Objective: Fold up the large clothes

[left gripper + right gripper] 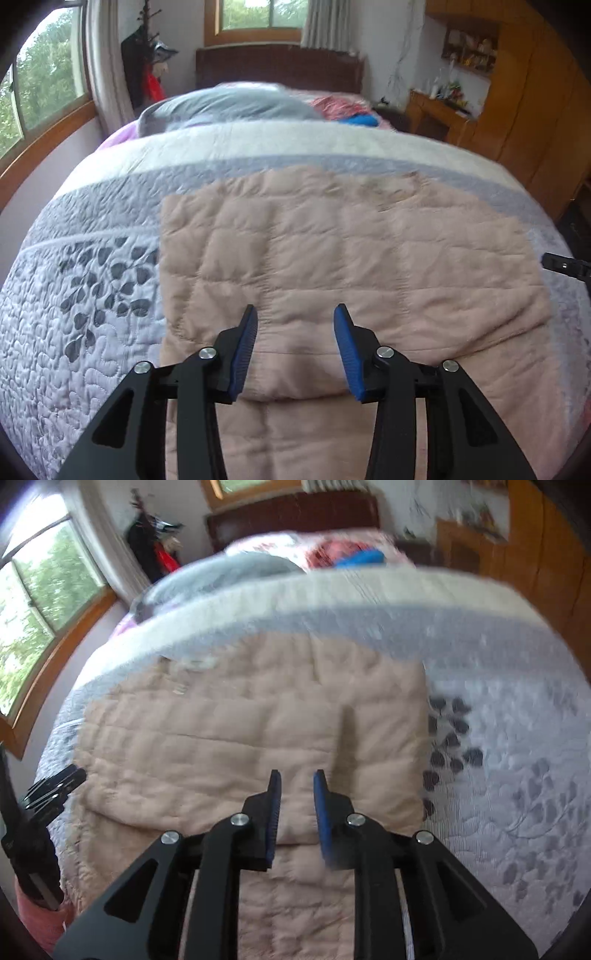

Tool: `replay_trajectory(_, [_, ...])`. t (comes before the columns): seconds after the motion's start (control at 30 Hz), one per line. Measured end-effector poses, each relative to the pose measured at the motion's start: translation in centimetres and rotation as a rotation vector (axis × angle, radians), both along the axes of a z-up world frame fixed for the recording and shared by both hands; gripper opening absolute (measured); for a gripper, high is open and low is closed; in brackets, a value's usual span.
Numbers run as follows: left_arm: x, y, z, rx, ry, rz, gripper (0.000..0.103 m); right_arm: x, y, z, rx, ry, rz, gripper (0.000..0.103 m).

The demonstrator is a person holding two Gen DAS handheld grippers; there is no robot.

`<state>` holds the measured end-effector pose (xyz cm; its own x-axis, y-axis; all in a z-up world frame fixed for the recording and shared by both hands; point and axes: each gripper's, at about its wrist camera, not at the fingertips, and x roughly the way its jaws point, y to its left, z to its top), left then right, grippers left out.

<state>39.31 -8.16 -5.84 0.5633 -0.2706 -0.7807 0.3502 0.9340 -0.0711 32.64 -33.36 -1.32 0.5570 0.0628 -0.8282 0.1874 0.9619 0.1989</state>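
A large beige quilted garment [332, 258] lies folded over flat on the bed; it also shows in the right wrist view [258, 723]. My left gripper [295, 314] is open and empty, hovering above the garment's near left part. My right gripper [297, 777] is open and empty above the garment's near right part. The right gripper's tip shows at the right edge of the left wrist view [565, 264]. The left gripper shows at the left edge of the right wrist view [51, 790].
The bed has a grey quilt with a leaf pattern [85, 295]. A grey pillow [229, 107] and red and blue clothes [351, 110] lie near the headboard. Windows stand on the left, wooden cabinets [535, 110] on the right.
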Motion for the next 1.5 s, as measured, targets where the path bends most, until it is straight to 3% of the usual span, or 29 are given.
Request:
replay_trajectory(0.1, [-1.1, -2.4, 0.3, 0.024, -0.003, -0.048, 0.043, 0.1, 3.3, 0.7, 0.018, -0.003, 0.097, 0.018])
replay_trajectory(0.17, [-1.2, -3.7, -0.2, 0.048, 0.002, -0.071, 0.043, 1.4, 6.2, -0.7, 0.034, 0.043, 0.175, 0.019])
replay_trajectory(0.3, [-0.1, -4.7, -3.1, 0.084, 0.075, -0.068, 0.043, 3.2, 7.5, -3.5, 0.010, 0.111, 0.174, 0.019])
replay_trajectory(0.47, [0.8, -5.2, -4.8, 0.104, 0.092, -0.072, 0.044, 5.1, 6.7, -7.5, 0.074, 0.179, 0.150, 0.013])
replay_trajectory(0.63, [0.4, -5.6, -3.8, 0.119, 0.101, -0.055, 0.044, 4.7, 6.1, -6.5, 0.116, 0.161, 0.146, 0.018])
replay_trajectory(0.7, [-0.6, -4.3, -2.4, 0.083, 0.097, -0.058, 0.044, 2.4, 5.6, -4.2, 0.129, 0.087, 0.171, 0.021])
replay_trajectory(0.8, [-4.3, -0.6, 0.5, 0.072, 0.024, -0.083, 0.050, -3.3, 4.6, -0.7, 0.124, -0.016, 0.223, 0.040])
replay_trajectory(0.87, [-7.2, 2.6, 1.7, 0.086, -0.017, -0.079, 0.061, -7.1, 3.5, 0.5, 0.116, -0.043, 0.235, 0.049])
replay_trajectory(0.93, [-10.6, 6.6, 2.0, 0.106, -0.023, -0.057, 0.062, -12.0, 2.4, 0.8, 0.111, -0.047, 0.249, 0.052])
replay_trajectory(1.13, [-18.3, 15.0, -0.8, 0.097, 0.103, 0.039, 0.066, -23.9, 0.4, -1.7, 0.087, 0.007, 0.208, 0.059])
replay_trajectory(1.33, [-23.3, 18.9, -3.9, -0.058, 0.193, 0.112, 0.067, -29.2, -0.1, -5.3, 0.173, 0.043, 0.168, 0.061])
replay_trajectory(1.43, [-24.1, 18.5, -5.0, -0.153, 0.240, 0.070, 0.067, -30.3, -0.1, -6.6, 0.209, 0.060, 0.164, 0.061])
replay_trajectory(1.5, [-24.0, 17.9, -5.6, -0.167, 0.253, 0.051, 0.068, -30.5, -0.1, -7.3, 0.224, 0.068, 0.170, 0.060])
